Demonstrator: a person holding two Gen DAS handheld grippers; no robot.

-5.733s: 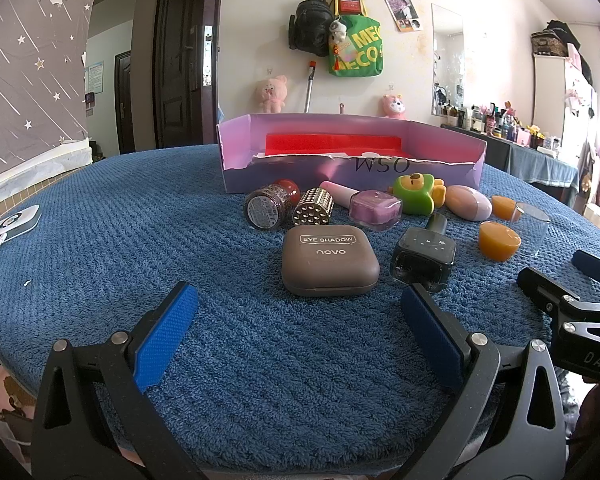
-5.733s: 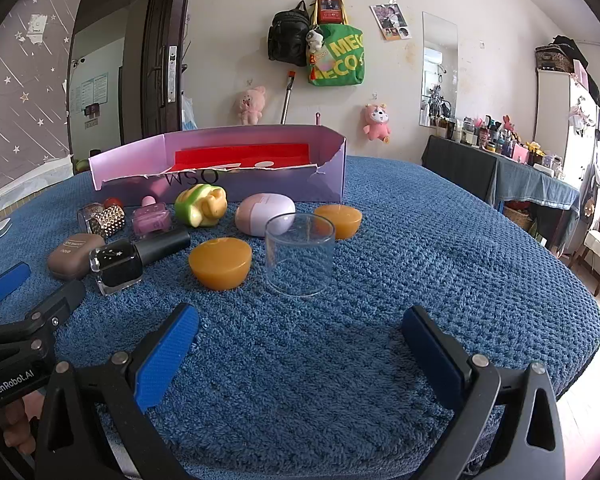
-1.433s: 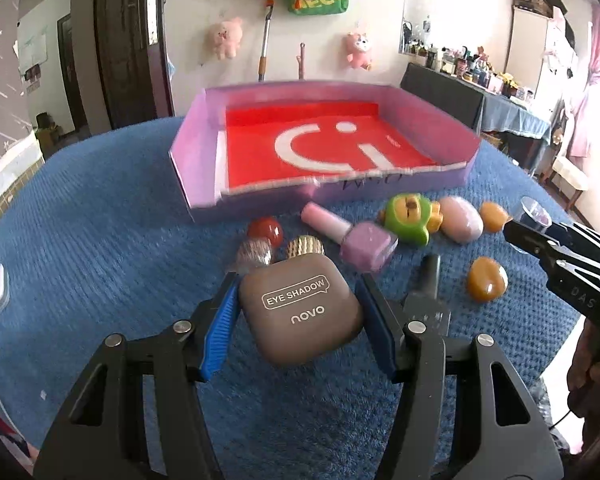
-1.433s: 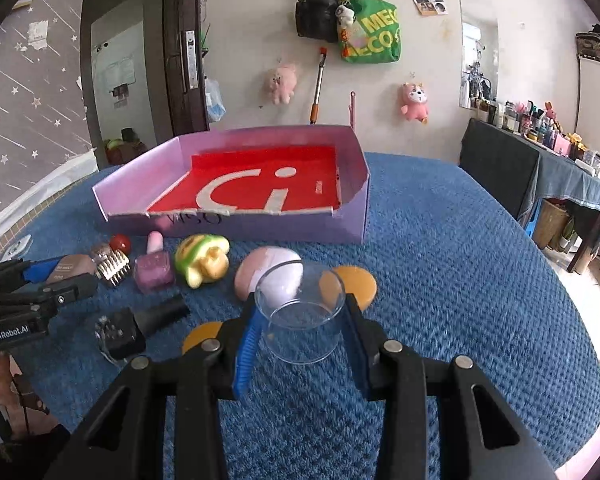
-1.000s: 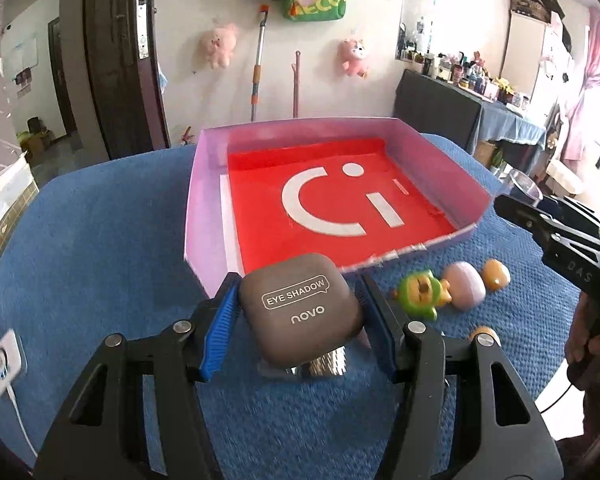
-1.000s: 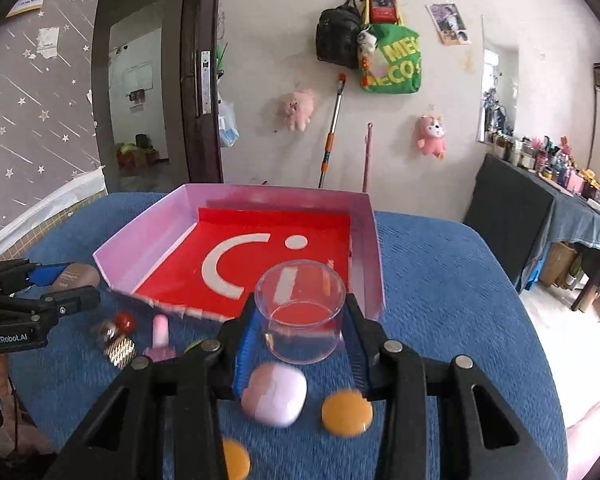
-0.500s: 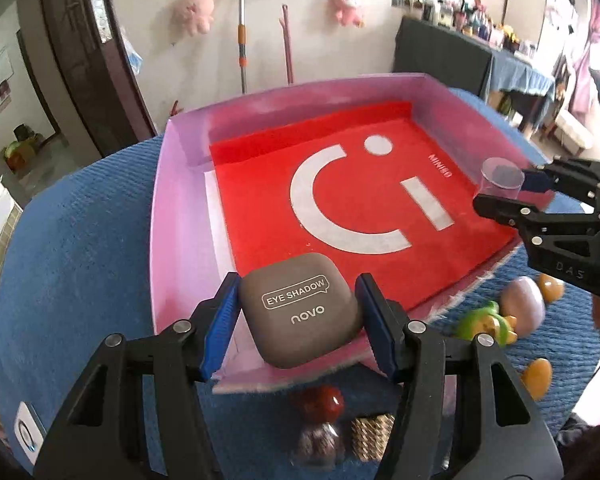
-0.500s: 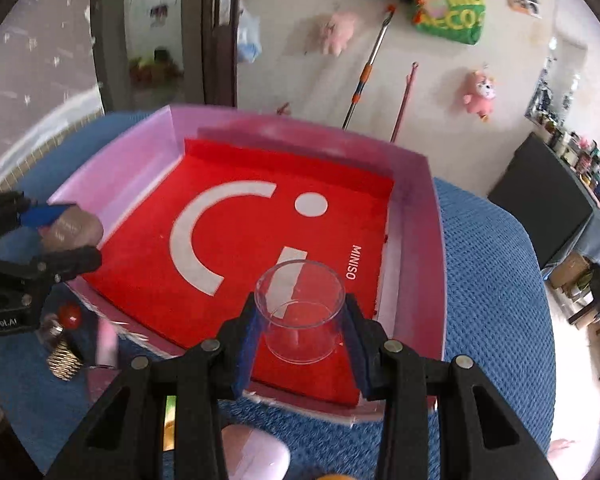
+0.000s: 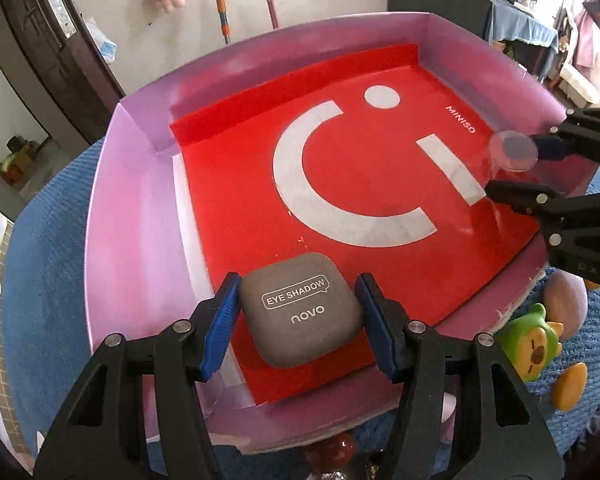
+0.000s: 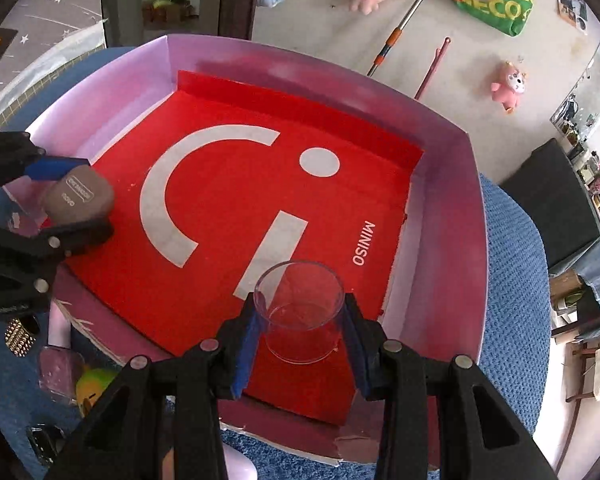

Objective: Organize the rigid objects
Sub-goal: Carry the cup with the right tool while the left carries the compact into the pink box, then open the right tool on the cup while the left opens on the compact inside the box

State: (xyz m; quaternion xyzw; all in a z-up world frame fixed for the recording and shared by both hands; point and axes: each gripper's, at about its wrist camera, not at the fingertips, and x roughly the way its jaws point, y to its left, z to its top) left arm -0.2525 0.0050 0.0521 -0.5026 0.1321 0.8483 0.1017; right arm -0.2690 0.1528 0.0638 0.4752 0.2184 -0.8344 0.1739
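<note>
Eye shadow case [image 9: 298,314]: I lifted it off the blue cloth [image 9: 40,248] in my left gripper [image 9: 296,330] and now hold it over the near left corner of the pink box [image 9: 116,208].

Clear cup [image 10: 300,312]: I lifted it from the cloth in my right gripper [image 10: 300,344]; it is now over the box's near right corner, above the red liner [image 10: 236,216].

Both grippers: I tipped them from near level to steeply downward.

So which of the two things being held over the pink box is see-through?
The clear cup, held between the right gripper's fingers. The other one, in the left gripper, is a solid brown eye shadow case with writing on its lid.
</note>
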